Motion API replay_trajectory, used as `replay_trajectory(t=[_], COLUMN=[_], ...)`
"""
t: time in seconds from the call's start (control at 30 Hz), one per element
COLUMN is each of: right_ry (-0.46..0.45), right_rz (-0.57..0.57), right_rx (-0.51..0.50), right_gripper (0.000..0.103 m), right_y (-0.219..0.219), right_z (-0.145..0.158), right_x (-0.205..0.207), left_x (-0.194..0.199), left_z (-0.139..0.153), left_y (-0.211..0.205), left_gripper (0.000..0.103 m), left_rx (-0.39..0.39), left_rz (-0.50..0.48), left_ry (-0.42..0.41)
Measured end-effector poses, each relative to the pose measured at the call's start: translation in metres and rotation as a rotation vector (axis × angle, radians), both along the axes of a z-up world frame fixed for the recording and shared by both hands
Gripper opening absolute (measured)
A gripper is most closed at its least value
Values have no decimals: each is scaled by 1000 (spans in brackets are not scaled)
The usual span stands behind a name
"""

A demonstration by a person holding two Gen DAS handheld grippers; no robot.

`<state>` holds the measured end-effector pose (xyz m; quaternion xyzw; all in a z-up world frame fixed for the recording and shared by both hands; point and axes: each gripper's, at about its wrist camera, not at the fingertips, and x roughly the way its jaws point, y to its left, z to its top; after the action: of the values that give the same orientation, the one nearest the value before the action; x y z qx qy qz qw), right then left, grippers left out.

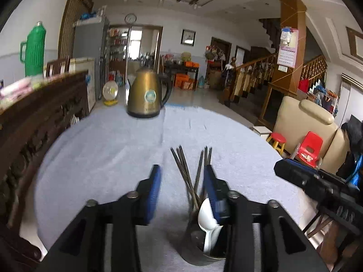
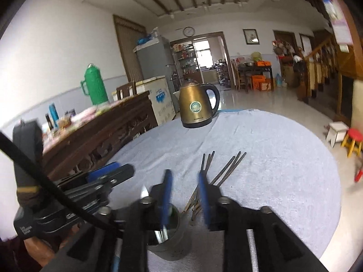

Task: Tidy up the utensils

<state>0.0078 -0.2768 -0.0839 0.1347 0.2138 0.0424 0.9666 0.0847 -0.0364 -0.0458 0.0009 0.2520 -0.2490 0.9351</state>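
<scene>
In the left wrist view, a dark carved wooden sideboard point(image 1: 34, 122) runs down the left edge of the frame, with a green thermos point(image 1: 34, 49) above it at the upper left. A round table covered in a pale blue cloth point(image 1: 109, 149) fills the middle, and a brass-coloured kettle point(image 1: 146, 93) stands at its far edge, upper centre. The left gripper point(image 1: 181, 176) reaches in from the bottom with its blue-padded jaws parted and nothing pressed between them. A metal cup point(image 1: 199, 247) stands at the bottom of the frame, just inside and below the right-hand finger, holding a white spoon point(image 1: 207, 219) and a bundle of dark chopsticks point(image 1: 183, 167) that fan upward between the fingers, closer to the right one. The right-hand pad looks very near the chopsticks, but whether it touches them cannot be told. At the right edge the right gripper point(image 1: 292, 172) enters as a dark, blue-padded shape, apart from the cup.

In the right wrist view, the left gripper point(image 2: 106, 174) and the gloved hand point(image 2: 27, 195) holding it sit at the lower left. The right gripper point(image 2: 186, 181) is at the bottom centre, its jaws apart and gripping nothing. The cup point(image 2: 168, 242) lies below its left-hand finger, and that finger hides part of the rim. The chopsticks point(image 2: 226, 170) lean up and to the right, passing behind the right-hand finger and showing beyond it.
</scene>
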Motion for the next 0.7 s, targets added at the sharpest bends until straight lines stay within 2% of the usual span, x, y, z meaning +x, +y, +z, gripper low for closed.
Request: replay_trajectory(t=[0.07,0.13,0.27,0.37,0.57,0.7], right_ry=[1,31,111,185,412,529], right_rz=[-28,-47,-86,-95,-76,-97], right_rx=[36,67,128,143,237,321], right_gripper=[32,32,32,32,32,32], right_y=[-11,-22,-49,-62,-104,-134], right_z=[0,-3,-18,-30,-61,-82], right_x=[2,13,35,55,134,189], left_x=[3,13,51,96,187,231], left_z=[7,10,7,-4,-43,-70], left_y=[5,10,19,15,-17,-43], left_gripper=[47,48,48,48,48,48], left_rx=[5,1,0,17,103,140], left_rz=[10,17,38,13,-30,-38], left_ry=[-33,-31,44,165,424,538])
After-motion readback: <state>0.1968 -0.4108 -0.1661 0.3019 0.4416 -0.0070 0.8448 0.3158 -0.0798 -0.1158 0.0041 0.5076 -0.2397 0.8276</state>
